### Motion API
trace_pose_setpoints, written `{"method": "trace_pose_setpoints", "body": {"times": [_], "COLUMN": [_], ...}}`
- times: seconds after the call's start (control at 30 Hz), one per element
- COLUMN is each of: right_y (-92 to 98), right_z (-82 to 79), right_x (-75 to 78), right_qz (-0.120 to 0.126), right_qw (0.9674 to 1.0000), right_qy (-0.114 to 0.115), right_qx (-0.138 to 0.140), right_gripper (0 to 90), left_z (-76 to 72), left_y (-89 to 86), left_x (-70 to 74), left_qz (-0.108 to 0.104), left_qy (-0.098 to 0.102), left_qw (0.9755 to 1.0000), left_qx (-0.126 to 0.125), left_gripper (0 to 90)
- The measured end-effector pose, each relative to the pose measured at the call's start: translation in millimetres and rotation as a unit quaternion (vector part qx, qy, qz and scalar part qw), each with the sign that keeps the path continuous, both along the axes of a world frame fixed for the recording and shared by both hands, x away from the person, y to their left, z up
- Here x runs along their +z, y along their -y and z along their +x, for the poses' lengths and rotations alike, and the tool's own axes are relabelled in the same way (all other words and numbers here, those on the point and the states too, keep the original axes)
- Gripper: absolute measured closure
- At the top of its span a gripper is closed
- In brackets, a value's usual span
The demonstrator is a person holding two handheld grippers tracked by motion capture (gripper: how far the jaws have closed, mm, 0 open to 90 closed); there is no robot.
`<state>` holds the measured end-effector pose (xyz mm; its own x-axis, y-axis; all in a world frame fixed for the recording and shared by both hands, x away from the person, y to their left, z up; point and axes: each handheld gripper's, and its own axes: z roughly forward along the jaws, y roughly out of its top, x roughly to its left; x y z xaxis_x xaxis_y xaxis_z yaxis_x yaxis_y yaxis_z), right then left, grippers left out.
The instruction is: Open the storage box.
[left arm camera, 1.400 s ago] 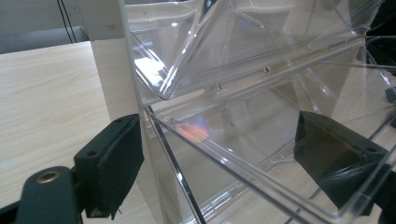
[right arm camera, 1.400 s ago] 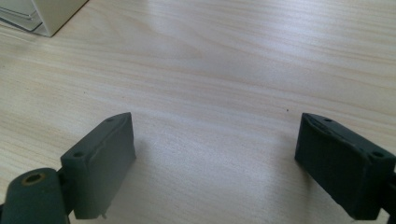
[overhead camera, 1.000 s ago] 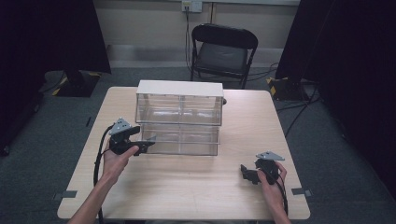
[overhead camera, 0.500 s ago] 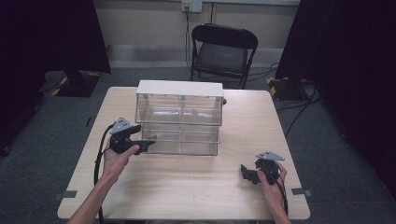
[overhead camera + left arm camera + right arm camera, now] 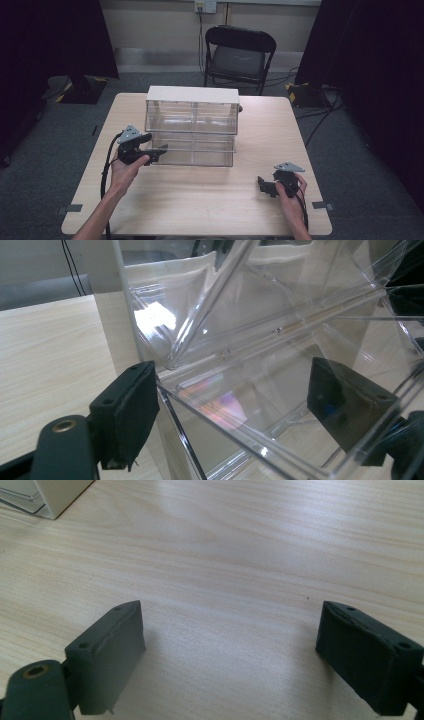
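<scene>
Left gripper [image 5: 159, 150] is straddling the pulled-out clear drawer's [image 5: 195, 152] left wall, jaws wide, nothing clamped — closing askew could crack or skew the thin plastic; right gripper [image 5: 264, 186] is resting wide and empty on the table [image 5: 200, 200], well apart

The tabletop [image 5: 200, 200] is pale, light-grained wood with rounded corners, standing on a grey carpeted floor [image 5: 45, 165]. Directly on it sits a clear plastic drawer unit [image 5: 192, 117] with a white top, placed toward the far side and a little left of centre. Its lower drawer [image 5: 195, 150] is pulled out toward the near edge (the upper ones look closed). The near half of the tabletop is bare wood. In the right gripper view the unit's white corner [image 5: 55, 495] rests flat on the wood.
</scene>
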<state>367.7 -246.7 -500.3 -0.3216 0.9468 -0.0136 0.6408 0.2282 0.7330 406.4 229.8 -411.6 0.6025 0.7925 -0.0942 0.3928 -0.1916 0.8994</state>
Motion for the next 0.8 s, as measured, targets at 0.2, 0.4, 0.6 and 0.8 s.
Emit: {"method": "trace_pose_setpoints", "body": {"times": [0.2, 0.4, 0.6, 0.8], "right_y": [0.0, 0.1, 0.1, 0.0], "right_z": [0.0, 0.0, 0.0, 0.0], "right_x": [0.0, 0.0, 0.0, 0.0], "right_qz": [0.000, 0.000, -0.001, 0.000], "right_qw": [1.0000, 1.0000, 1.0000, 1.0000], "right_qy": [0.000, 0.000, 0.000, 0.000], "right_qx": [0.000, 0.000, 0.001, 0.000], "right_gripper": [11.3, 11.3, 11.3, 11.3], "left_z": [0.1, -0.1, -1.4, -1.6], "left_y": [0.3, 0.4, -0.9, -0.8], "left_x": [0.2, 0.8, 1.6, 3.0], "left_qz": [-0.001, 0.001, 0.009, 0.011], "left_qy": [-0.001, 0.000, 0.000, 0.003], "left_qw": [1.0000, 1.0000, 1.0000, 0.9999], "left_qx": [0.001, 0.000, -0.002, -0.001], "left_gripper": [20.6, 21.0, 23.4, 24.2]}}
